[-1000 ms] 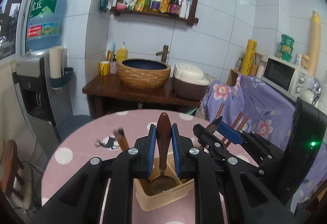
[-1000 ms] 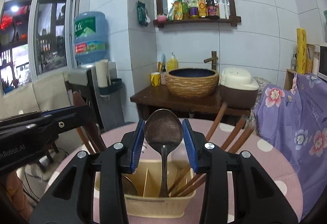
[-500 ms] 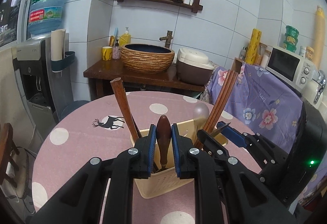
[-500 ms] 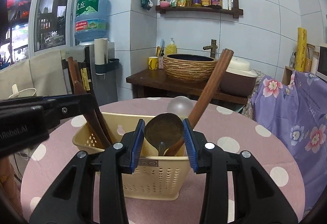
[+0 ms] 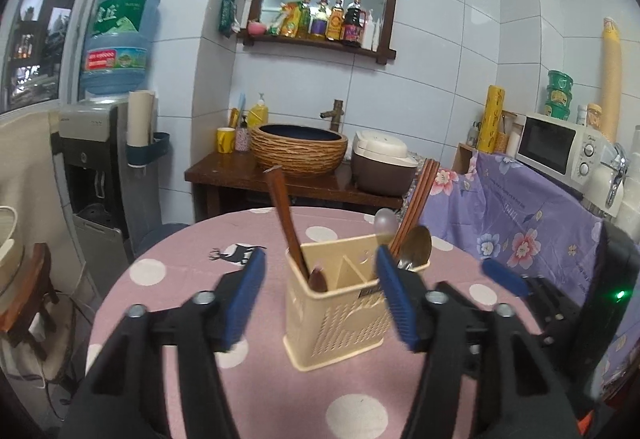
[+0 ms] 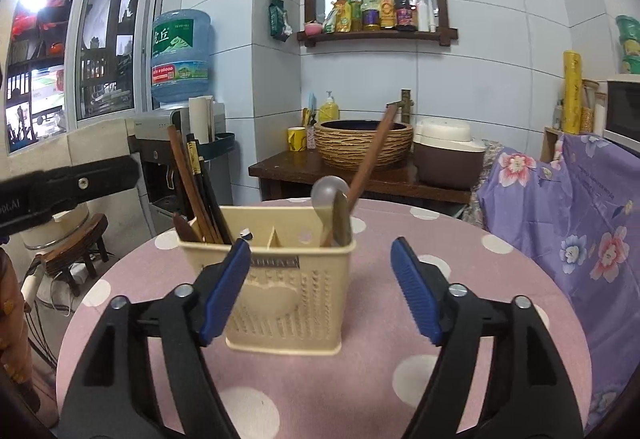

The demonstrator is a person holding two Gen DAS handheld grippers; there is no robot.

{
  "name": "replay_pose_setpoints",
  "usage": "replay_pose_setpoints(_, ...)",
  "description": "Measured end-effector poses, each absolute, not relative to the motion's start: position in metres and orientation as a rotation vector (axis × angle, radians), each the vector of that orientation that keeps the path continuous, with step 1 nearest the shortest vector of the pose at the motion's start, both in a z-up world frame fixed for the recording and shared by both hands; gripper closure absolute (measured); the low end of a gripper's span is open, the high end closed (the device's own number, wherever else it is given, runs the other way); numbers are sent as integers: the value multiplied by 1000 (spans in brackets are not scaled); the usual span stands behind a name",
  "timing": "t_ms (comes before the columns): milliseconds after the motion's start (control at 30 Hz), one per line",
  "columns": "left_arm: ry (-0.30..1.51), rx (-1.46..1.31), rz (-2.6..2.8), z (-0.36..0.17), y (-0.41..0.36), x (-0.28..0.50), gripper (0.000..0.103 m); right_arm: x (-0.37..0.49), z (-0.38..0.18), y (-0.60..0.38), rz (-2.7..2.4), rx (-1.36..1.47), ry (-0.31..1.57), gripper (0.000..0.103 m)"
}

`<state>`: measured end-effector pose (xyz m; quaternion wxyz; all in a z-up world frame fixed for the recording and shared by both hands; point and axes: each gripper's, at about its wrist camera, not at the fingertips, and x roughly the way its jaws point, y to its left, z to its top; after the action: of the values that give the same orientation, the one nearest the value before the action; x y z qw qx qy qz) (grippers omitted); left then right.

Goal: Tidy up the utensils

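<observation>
Between spread blue pads, left claw [image 5: 320,291] released, grasping nothing; right claw [image 6: 320,279] likewise released. Nothing blocks either. Just ahead: cream utensil basket [image 6: 288,303] upright on pink polka-dot surface [image 6: 500,279]. One end compartment: chopsticks [image 6: 196,191], dark wooden handle [image 5: 318,279]. Other end: metal spoon [image 6: 341,217], pale spoon [image 6: 326,191], long wooden utensil [image 6: 370,155]. Behind: woven basin [image 6: 362,143], rice cooker [image 6: 446,155].

Both the left gripper [image 5: 320,295] and right gripper [image 6: 320,287] have black plastic arms, ribbed blue pads, silver screws; a green light glows at three o'clock.
</observation>
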<state>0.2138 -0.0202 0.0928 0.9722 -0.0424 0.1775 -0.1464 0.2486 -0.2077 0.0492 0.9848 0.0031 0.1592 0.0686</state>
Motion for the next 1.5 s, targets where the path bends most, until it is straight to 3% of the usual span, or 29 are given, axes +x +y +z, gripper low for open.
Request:
replay_pose_setpoints(67, 333, -72, -274, 80, -15, 195, 11, 229, 41, -215, 137, 8, 335, 13)
replay_pose_setpoints(133, 319, -65, -250, 64, -11, 176, 5, 209, 29, -223, 127, 24, 346, 6)
replay_pose_setpoints(367, 415, -111, -246, 2, -3, 119, 5, 133, -31, -236, 111, 91, 422, 6)
replay_pose_setpoints(533, 394, -121, -247, -15, 3, 74, 5, 74, -49, -225, 111, 55, 372, 6)
replay_pose_setpoints(900, 281, -127, -227, -4, 20, 6, 5, -13, -14, -220, 154, 66, 195, 6)
replay_pose_setpoints(1500, 247, -139, -231, 1, 22, -3, 5, -25, -1, -209, 175, 29, 157, 6)
